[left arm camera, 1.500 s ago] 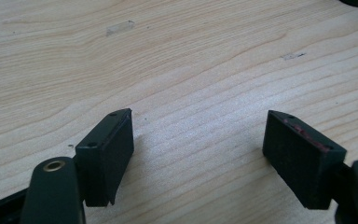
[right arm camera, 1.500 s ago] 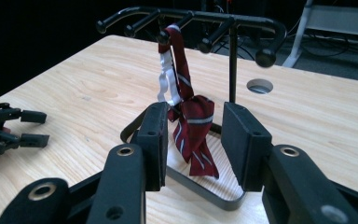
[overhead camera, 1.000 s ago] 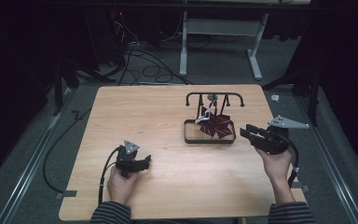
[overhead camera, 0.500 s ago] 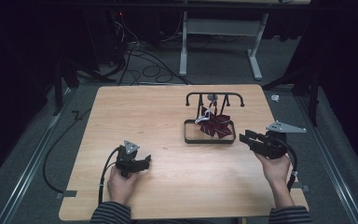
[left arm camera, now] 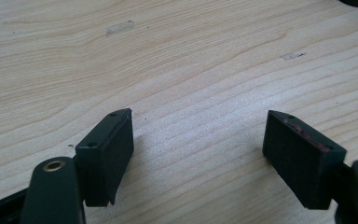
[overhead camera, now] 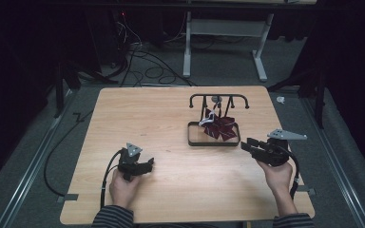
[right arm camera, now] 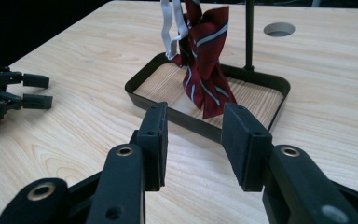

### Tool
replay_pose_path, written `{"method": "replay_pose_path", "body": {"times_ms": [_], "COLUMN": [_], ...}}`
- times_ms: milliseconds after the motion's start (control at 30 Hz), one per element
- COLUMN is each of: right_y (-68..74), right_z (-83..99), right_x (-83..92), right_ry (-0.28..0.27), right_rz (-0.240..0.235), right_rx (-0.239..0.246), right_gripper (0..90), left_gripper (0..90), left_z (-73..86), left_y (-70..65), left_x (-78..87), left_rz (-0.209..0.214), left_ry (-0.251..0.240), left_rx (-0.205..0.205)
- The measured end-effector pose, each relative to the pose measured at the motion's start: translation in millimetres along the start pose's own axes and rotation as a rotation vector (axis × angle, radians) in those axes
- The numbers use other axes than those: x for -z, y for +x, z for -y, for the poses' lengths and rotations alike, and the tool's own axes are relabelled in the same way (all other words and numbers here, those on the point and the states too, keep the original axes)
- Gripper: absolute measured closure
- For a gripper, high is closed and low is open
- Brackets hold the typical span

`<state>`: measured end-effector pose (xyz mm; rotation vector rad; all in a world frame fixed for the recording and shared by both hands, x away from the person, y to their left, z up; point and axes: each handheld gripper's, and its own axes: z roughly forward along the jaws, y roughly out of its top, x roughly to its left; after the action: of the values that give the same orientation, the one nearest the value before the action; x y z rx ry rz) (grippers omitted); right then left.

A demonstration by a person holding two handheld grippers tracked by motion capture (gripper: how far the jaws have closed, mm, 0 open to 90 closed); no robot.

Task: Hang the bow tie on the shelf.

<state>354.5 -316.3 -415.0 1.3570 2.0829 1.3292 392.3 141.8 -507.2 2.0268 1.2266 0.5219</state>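
A dark red striped bow tie (overhead camera: 221, 126) (right arm camera: 205, 70) with a white strap hangs from a black rack (overhead camera: 218, 99) over a black-rimmed tray (overhead camera: 214, 142) (right arm camera: 200, 123) at the table's right middle. My right gripper (overhead camera: 248, 146) (right arm camera: 193, 140) hovers just right of the tray, jaws open with nothing between them, pointing at the tie. My left gripper (overhead camera: 145, 166) (left arm camera: 198, 149) rests low over the bare wood at the front left, jaws wide open and empty.
The light wooden table (overhead camera: 142, 118) has a round hole (right arm camera: 278, 29) behind the tray. Cables (overhead camera: 138, 52) and a desk frame (overhead camera: 223, 42) lie on the floor beyond the far edge. The left gripper (right arm camera: 23, 91) appears far off in the right gripper view.
My right gripper has drifted slightly down and toward the tray's right front corner. The left gripper has stayed put.
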Motion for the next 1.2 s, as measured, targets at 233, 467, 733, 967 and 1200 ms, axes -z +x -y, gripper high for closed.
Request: {"method": "replay_pose_path", "body": {"times_ms": [233, 467, 733, 967, 1200], "right_y": [2.6, 4.7, 9.8, 12.3, 15.5], "right_z": [8.5, 14.7, 19.8, 26.2, 32.6], "right_x": [-7.5, -14.9, -25.4, -33.4, -42.3], "right_ry": [0.016, 0.03, 0.06, 0.086, 0.109], "right_rz": [-0.017, -0.03, -0.035, -0.033, -0.017], "right_rx": [-0.017, -0.021, 0.002, 0.005, 0.022], "right_gripper": [63.1, 63.0, 61.9, 61.2, 60.7], "left_gripper": [25.2, 25.2, 25.2, 25.2, 25.2], "left_z": [0.0, 0.0, 0.0, 0.0, -0.1], "left_y": [0.0, 0.0, 0.0, -0.1, -0.1], "left_x": [0.0, 0.0, 0.0, 0.0, 0.0], "left_rz": [0.0, 0.0, 0.0, 0.0, -0.001], "left_ry": [0.0, 0.0, 0.0, 0.0, 0.0], "left_rx": [0.0, 0.0, 0.0, 0.0, 0.0]}}
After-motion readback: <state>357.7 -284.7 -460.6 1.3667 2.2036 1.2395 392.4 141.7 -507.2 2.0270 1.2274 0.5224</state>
